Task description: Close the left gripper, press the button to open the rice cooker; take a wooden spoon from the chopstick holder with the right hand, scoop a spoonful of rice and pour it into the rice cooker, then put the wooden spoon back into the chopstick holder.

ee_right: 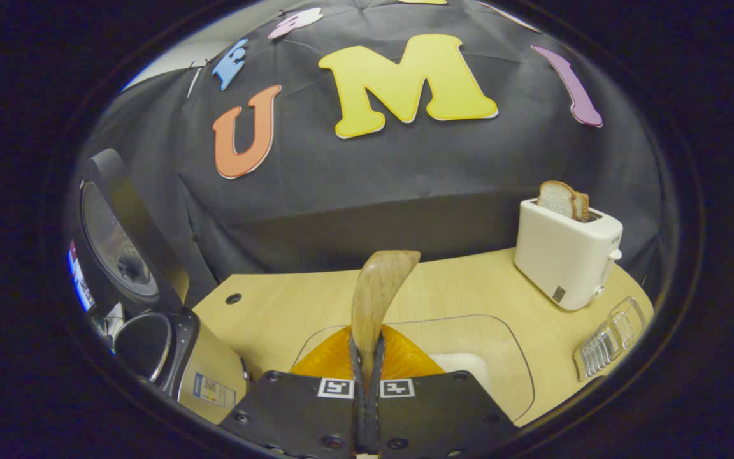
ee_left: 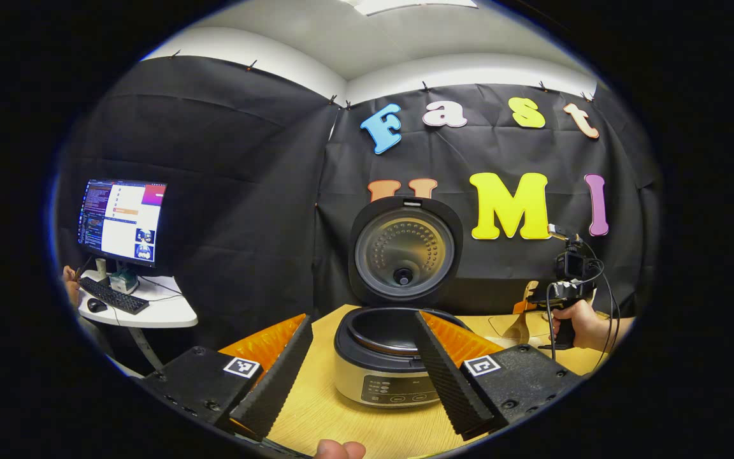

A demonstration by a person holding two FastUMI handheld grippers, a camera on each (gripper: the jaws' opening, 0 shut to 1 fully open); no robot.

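**Rice cooker open, wooden spoon gripped: items on and around the table**

1. Left gripper (ee_left: 362, 363), left gripper view, bottom of frame: fingers spread wide, nothing between them. They flank the rice cooker's body without touching it.

2. Rice cooker (ee_left: 385, 363), centre of the left gripper view: lid (ee_left: 404, 252) raised upright against the cloth wall, inner pot exposed, control panel facing the camera. In the right gripper view it stands at the lower left edge of the frame (ee_right: 172, 357), lid up.

3. Right gripper (ee_right: 367, 376), right gripper view, bottom centre: fingers pressed together on the handle of the wooden spoon (ee_right: 376, 293), whose bowl rises upright above the fingertips. In the left gripper view this gripper appears at centre right (ee_left: 561, 296), held by a hand (ee_left: 583, 325), with the spoon (ee_left: 523, 319) hanging below it over the table.

4. Clear container (ee_right: 501, 350), lower centre of the right gripper view, directly behind the right gripper: transparent walls, a patch of white rice (ee_right: 462, 363) partly hidden by the gripper body.

5. Toaster (ee_right: 564, 258), right of the right gripper view: white, slices of bread (ee_right: 561, 199) standing out of its slot, well apart from the spoon.

6. Clear ribbed rack (ee_right: 609, 341), lower right edge of the same view, near the toaster.

7. Wooden table (ee_left: 335, 408), bearing all the above.

8. Monitor (ee_left: 122, 220), keyboard (ee_left: 112, 295) and mouse (ee_left: 96, 305) on a white side desk (ee_left: 163, 312), left of the left gripper view.
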